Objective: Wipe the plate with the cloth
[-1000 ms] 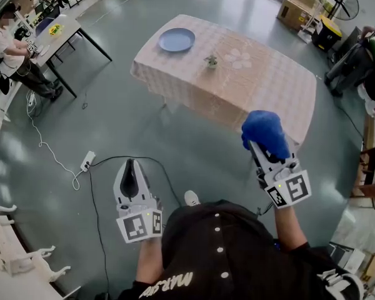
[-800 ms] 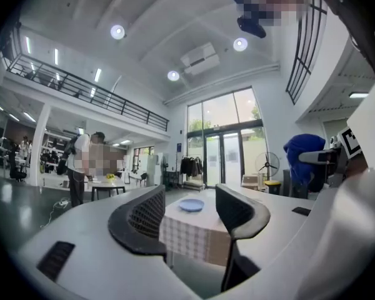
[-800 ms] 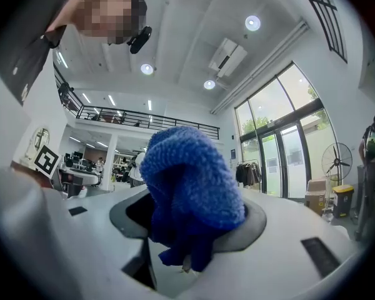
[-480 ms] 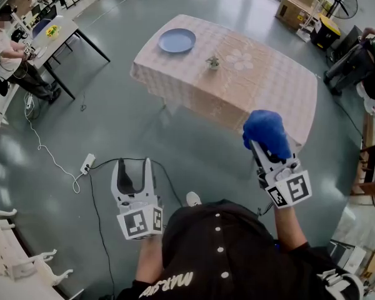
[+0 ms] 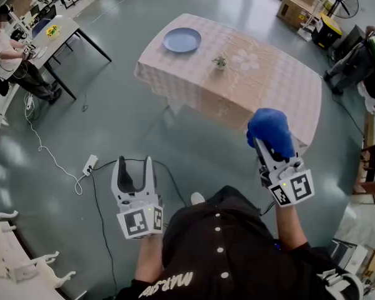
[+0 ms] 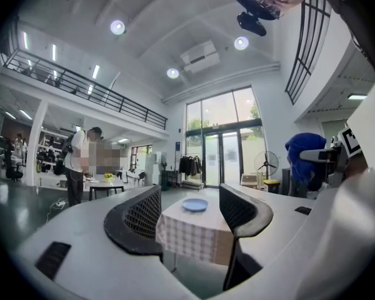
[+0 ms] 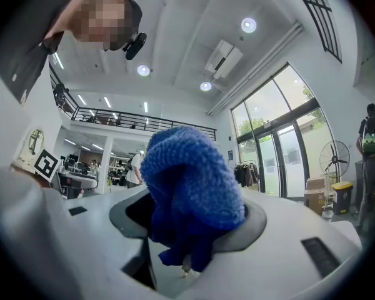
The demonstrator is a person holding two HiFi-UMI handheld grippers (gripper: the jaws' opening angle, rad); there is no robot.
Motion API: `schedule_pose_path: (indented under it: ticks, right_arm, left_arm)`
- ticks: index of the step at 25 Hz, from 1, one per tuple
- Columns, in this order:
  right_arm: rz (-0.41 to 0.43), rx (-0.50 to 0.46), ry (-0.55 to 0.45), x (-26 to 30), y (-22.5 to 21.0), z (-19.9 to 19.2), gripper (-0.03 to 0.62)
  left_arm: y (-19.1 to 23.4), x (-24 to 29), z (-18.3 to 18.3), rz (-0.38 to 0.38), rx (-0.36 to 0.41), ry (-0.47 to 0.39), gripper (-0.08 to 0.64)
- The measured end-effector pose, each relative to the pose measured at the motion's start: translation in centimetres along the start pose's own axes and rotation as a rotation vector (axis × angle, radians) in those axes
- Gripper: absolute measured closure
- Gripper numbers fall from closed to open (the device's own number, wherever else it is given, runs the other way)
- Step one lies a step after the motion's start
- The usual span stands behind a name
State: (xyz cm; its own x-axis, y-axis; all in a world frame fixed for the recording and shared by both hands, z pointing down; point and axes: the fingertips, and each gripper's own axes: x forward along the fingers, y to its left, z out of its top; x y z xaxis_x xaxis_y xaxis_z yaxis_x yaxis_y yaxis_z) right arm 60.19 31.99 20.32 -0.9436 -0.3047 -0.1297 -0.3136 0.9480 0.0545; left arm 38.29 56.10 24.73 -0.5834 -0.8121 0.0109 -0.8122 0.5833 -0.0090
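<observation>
our left tool (image 5: 134, 163), pressed together a second ago, has just spread and holds nothing. our right tool (image 5: 270, 144) pinches the blue cloth (image 5: 269, 129). the plate (image 5: 182, 40) lies on the worktop (image 5: 275, 83), well ahead of both tools.

Cloth (image 7: 190, 192) covers right tool (image 7: 194, 230) tips; tabletop item (image 5: 220, 61) too small.

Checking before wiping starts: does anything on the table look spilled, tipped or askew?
Nothing stands out. The blue plate lies flat on the table, the small potted plant stands upright, apart from it, and no spill shows.
</observation>
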Motion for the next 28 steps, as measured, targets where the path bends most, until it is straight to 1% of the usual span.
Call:
schedule_pose_path:
  ticks: [5, 14, 18, 23, 28]
  right_arm:
    - [0.013, -0.003, 0.009, 1.7, 1.1, -0.3, 0.362]
    - [0.064, 0.007, 0.004, 5.9, 1.9, -1.1, 0.362]
    - [0.080, 0.027, -0.012, 8.4, 1.4, -1.5, 0.362]
    - [0.109, 0.028, -0.005, 12.5, 1.1, -2.3, 0.362]
    - [0.139, 0.028, -0.001, 16.6, 0.5, -2.7, 0.364]
  left_arm:
    - [2.0, -0.1, -0.6, 0.024, -0.005, 0.014, 0.276]
    - [4.4, 1.0, -1.4, 0.071, -0.021, 0.028, 0.276]
    - [5.1, 2.7, -1.3, 0.078, -0.021, 0.027, 0.276]
    - [6.4, 5.3, -0.9, 0.097, -0.011, 0.025, 0.276]
    - [7.9, 8.1, -0.7, 0.126, -0.020, 0.027, 0.276]
